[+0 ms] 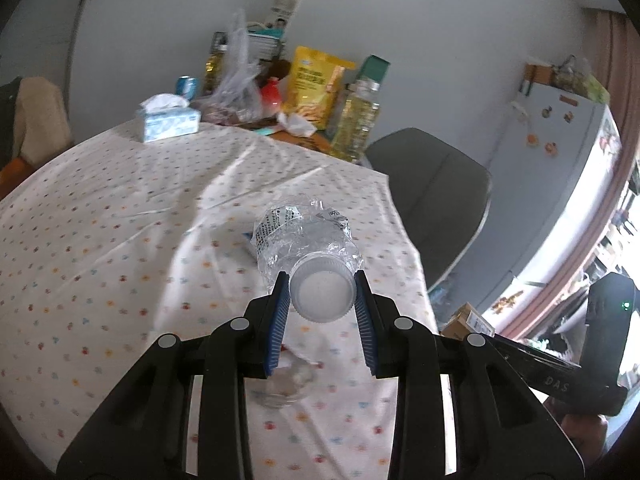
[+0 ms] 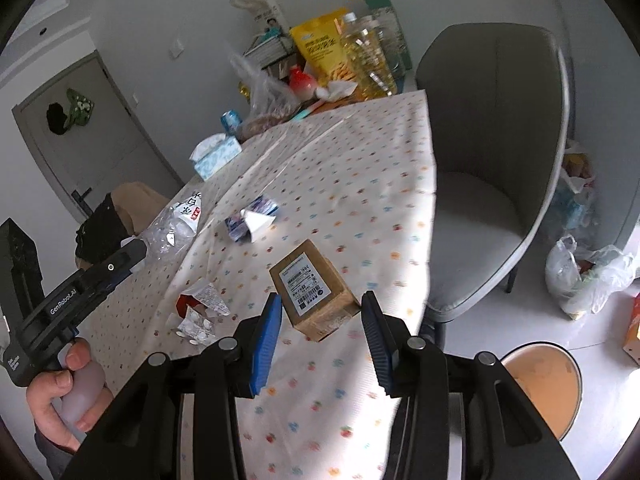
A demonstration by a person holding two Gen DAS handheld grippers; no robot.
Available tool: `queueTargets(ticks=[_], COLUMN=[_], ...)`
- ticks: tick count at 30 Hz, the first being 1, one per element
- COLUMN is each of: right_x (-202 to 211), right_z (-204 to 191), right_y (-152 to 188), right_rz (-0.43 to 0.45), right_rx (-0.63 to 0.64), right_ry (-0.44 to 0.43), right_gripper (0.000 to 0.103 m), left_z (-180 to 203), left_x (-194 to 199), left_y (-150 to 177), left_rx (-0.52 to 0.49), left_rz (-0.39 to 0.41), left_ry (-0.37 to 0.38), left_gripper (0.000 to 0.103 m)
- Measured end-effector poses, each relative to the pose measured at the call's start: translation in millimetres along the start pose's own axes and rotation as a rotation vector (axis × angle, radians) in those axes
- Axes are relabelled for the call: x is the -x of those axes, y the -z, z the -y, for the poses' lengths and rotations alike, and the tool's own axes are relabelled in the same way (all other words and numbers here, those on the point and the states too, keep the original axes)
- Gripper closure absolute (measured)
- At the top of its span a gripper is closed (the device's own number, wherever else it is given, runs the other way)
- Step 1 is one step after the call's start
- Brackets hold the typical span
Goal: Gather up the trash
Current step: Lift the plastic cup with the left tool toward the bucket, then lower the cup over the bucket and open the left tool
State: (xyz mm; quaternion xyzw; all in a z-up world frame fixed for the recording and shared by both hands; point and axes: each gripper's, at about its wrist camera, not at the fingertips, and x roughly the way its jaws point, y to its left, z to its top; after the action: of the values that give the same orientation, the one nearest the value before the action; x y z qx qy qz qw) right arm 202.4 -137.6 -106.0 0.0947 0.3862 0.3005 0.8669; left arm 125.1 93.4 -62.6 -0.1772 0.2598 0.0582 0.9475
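Two grippers over a dotted tablecloth (image 2: 340,184). Left gripper (image 1: 322,294) clamps a crumpled clear bottle (image 1: 308,236) by its white cap. Right gripper (image 2: 322,318) gapes wide, empty, a cardboard box (image 2: 314,290) just beyond its fingers. Only the right view shows torn wrappers (image 2: 202,312) to the left, a folded carton (image 2: 252,222) farther, a bin (image 2: 540,386) on the floor to the right, and a grey chair (image 2: 492,160).
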Motion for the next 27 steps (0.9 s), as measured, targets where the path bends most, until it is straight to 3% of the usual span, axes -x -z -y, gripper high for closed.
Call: queueTargets(ticks=[15, 27], right_x=[56.4, 90.7], right_z=[66.9, 146.7], right_y=[17.3, 52.4], right_rz=[0.078, 0.1], right_rx=[-0.117, -0.277], right_ry=[0.091, 0.222], right_gripper=[0.062, 0.062], left_z=[90.2, 164.9], left_x=[-15.5, -55.3], left_y=[12.5, 38.8], left_rx=[-0.119, -0.208], left_rz=[-0.048, -0.15], left_ry=[0.145, 0.271], left_gripper=[0.071, 0.071])
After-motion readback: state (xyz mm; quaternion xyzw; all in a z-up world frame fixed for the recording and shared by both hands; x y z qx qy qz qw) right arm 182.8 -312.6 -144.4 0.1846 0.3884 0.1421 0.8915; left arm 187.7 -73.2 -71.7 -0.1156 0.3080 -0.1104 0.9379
